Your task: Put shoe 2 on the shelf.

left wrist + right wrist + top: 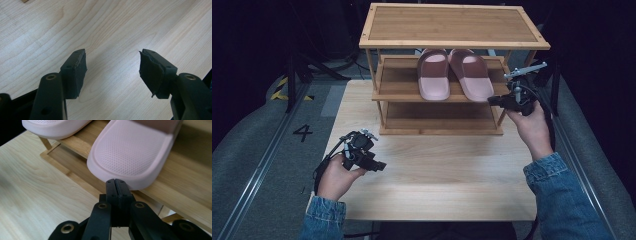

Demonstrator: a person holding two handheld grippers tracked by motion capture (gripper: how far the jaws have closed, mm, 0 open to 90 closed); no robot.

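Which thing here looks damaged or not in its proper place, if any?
One thing: in the left gripper view, the black pad on the right-hand jaw of the left gripper looks frayed and is peeling from its backing. The pink slippers lie side by side on the rack's middle shelf, heels slightly overhanging its front edge.

A pair of pink slides [455, 75] sits on the middle shelf of a three-tier wooden shoe rack [452, 25] at the table's [437, 175] twelve o'clock edge.
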